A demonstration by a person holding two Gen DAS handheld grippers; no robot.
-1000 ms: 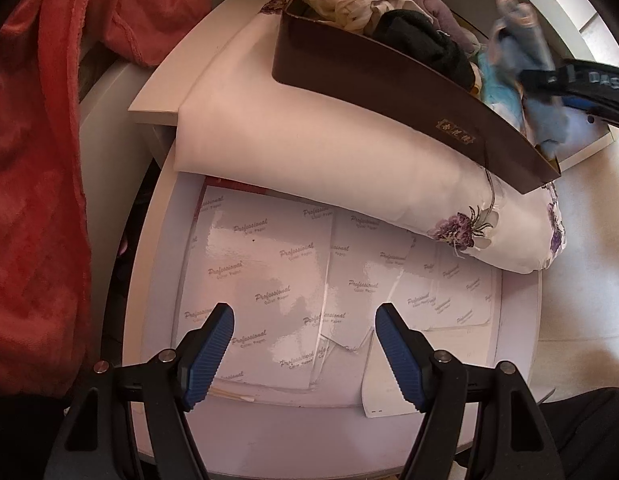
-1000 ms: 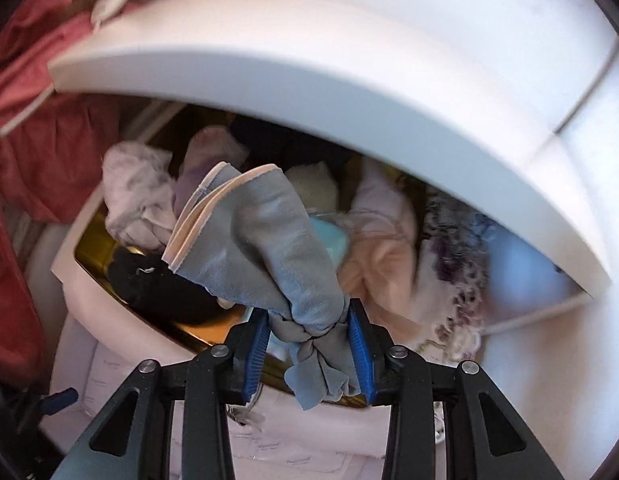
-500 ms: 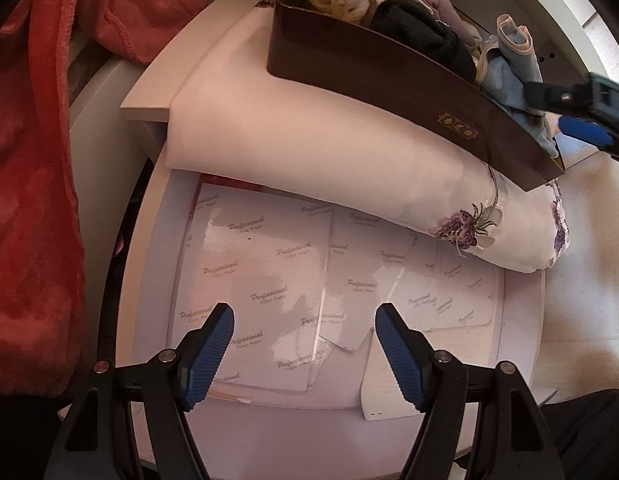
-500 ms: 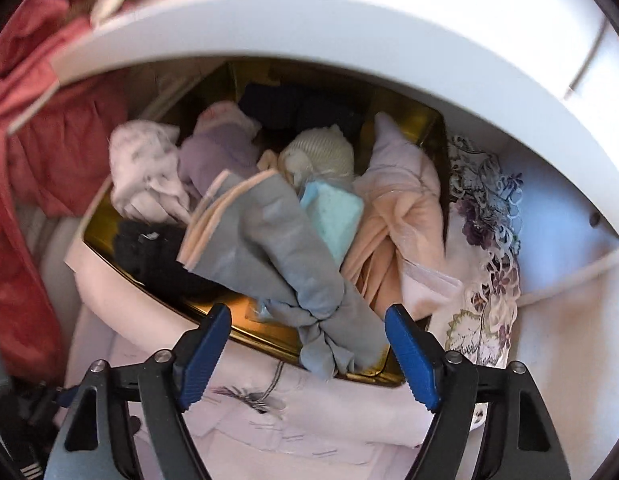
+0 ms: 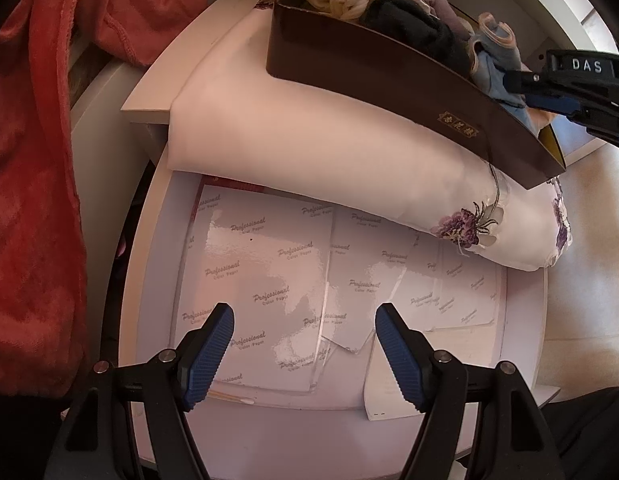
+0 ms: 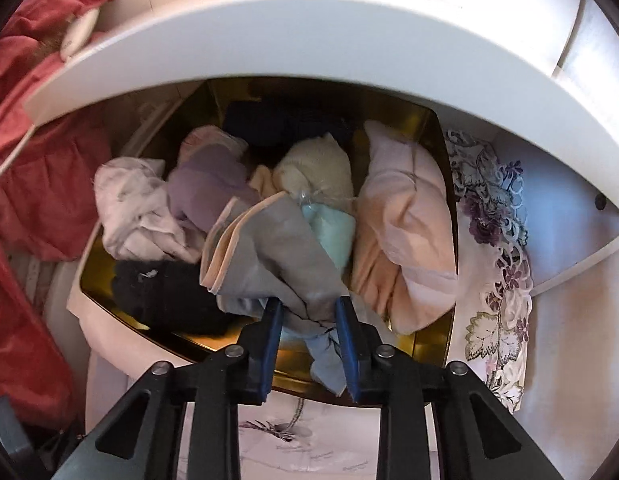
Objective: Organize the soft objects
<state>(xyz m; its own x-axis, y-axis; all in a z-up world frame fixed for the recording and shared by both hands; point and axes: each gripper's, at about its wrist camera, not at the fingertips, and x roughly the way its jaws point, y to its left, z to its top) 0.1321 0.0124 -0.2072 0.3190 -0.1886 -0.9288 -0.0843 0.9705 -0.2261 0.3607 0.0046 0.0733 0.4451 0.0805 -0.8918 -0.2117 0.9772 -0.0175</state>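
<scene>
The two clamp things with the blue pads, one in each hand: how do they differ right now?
The left gripper has its jaws spread wide with nothing between them, over glossy printed sheets. The right gripper is closing, its jaws narrow, on a grey-blue cloth. The left one hangs short of the brown box; the right one is at that box's near edge, over the packed clothes. Both have black arms and ribbed blue pads.

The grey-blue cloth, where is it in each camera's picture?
Left wrist view: grey-blue cloth far upper right, at the box's right end, beside the right gripper.
Right wrist view: the cloth sits centre, its tail between the closing jaws.
Shared landmark: the brown box.
</scene>
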